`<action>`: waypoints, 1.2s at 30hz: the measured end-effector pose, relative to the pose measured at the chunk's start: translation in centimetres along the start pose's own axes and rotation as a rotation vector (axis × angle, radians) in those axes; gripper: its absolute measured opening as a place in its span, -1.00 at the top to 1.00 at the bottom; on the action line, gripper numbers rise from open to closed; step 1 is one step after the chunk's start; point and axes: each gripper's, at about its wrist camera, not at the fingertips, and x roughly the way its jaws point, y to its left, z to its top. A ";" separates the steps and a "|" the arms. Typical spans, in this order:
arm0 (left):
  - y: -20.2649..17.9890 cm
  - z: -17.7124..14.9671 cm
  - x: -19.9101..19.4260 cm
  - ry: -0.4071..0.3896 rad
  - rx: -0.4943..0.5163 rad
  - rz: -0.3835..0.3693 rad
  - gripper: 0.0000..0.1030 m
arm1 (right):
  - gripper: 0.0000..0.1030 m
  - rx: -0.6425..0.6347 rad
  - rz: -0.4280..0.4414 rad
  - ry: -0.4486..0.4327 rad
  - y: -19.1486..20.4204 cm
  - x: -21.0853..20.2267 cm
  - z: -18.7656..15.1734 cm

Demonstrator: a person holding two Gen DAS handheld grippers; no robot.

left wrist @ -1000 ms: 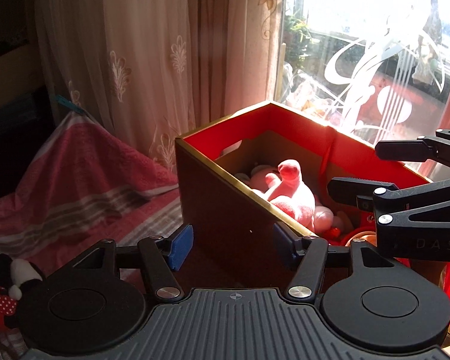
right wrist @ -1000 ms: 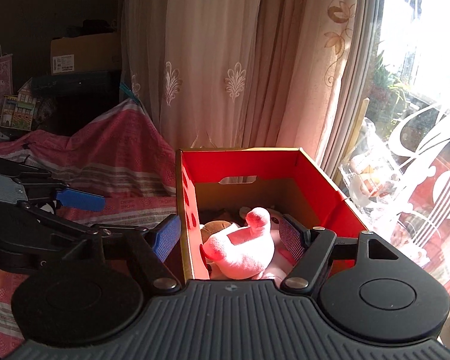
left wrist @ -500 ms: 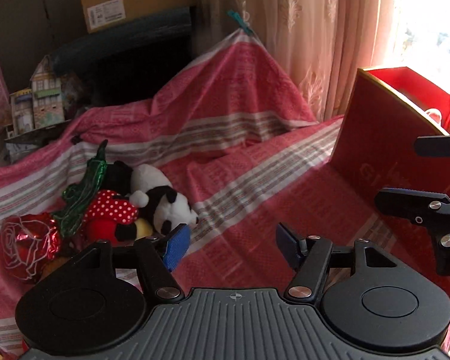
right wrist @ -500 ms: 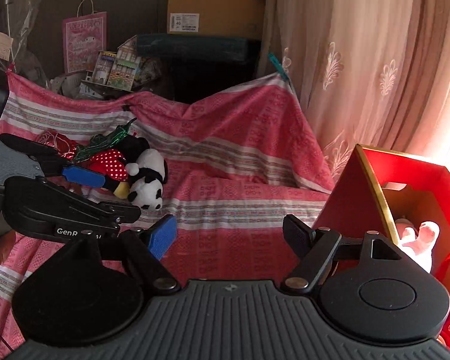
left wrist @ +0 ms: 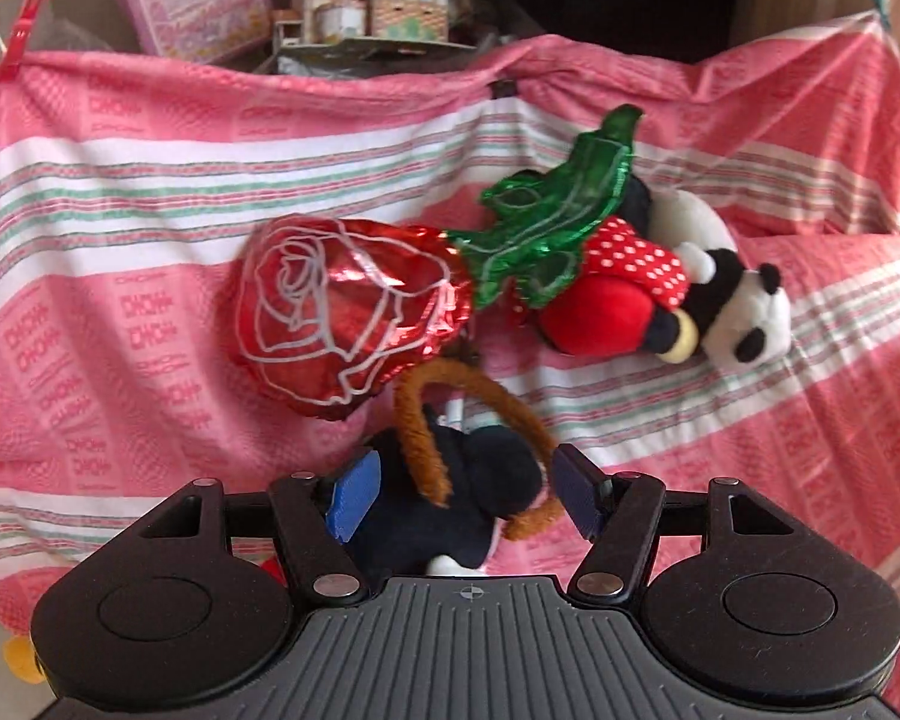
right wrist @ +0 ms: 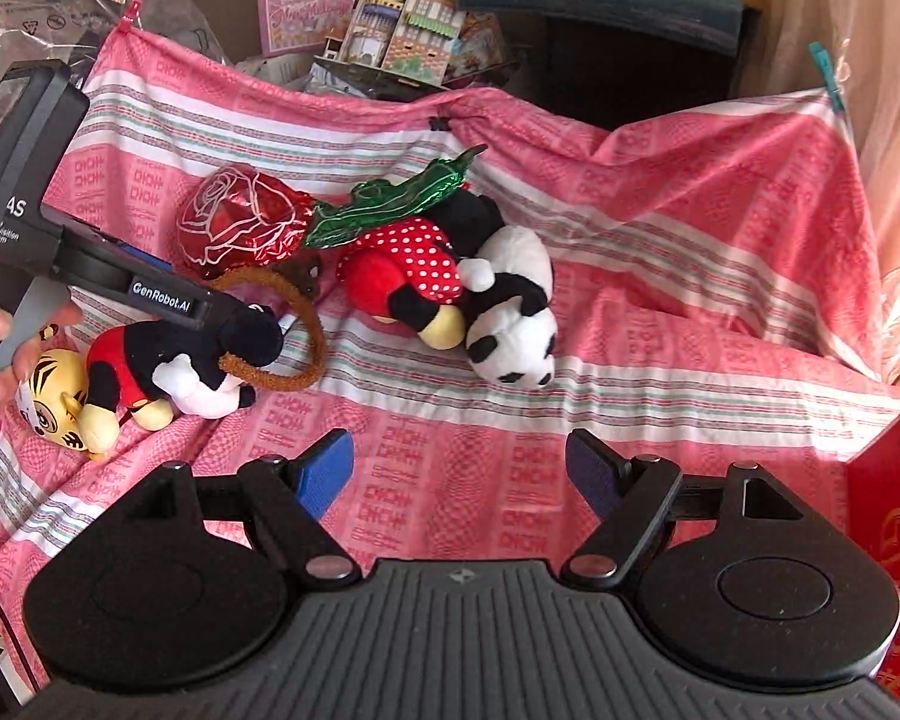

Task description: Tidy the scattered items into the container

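Over the pink striped cloth (right wrist: 660, 276) the left tool (left wrist: 459, 492) sits low with its jaws spread wide on either side of a dark mouse plush (left wrist: 450, 504), whose black head lies between the blue pads (left wrist: 354, 495); whether a pad already touches the fabric cannot be told, and nothing is gripped yet; a fuzzy brown loop (left wrist: 426, 420) arches across the plush and partly over the gap; the right tool (right wrist: 459, 468) hangs wide open and empty above bare cloth, well apart from the toys; beside the mouse plush lies a yellow tiger toy (right wrist: 54, 402), and further back a foil rose (right wrist: 240, 222), a red dotted plush (right wrist: 402, 276) and a panda plush (right wrist: 510, 324) rest in a heap, touching one another; only a red edge of the container (right wrist: 894, 540) shows at the right of the right wrist view; the step in hand looks to be the pick of the mouse plush; the next move likely calls for closing on the soft head without snagging the loop, then carrying it across to the container.
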 end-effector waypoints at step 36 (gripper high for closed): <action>2.0 -10.9 0.4 0.034 -0.058 -0.346 -0.61 | -0.58 -0.022 0.145 0.123 7.1 10.8 1.7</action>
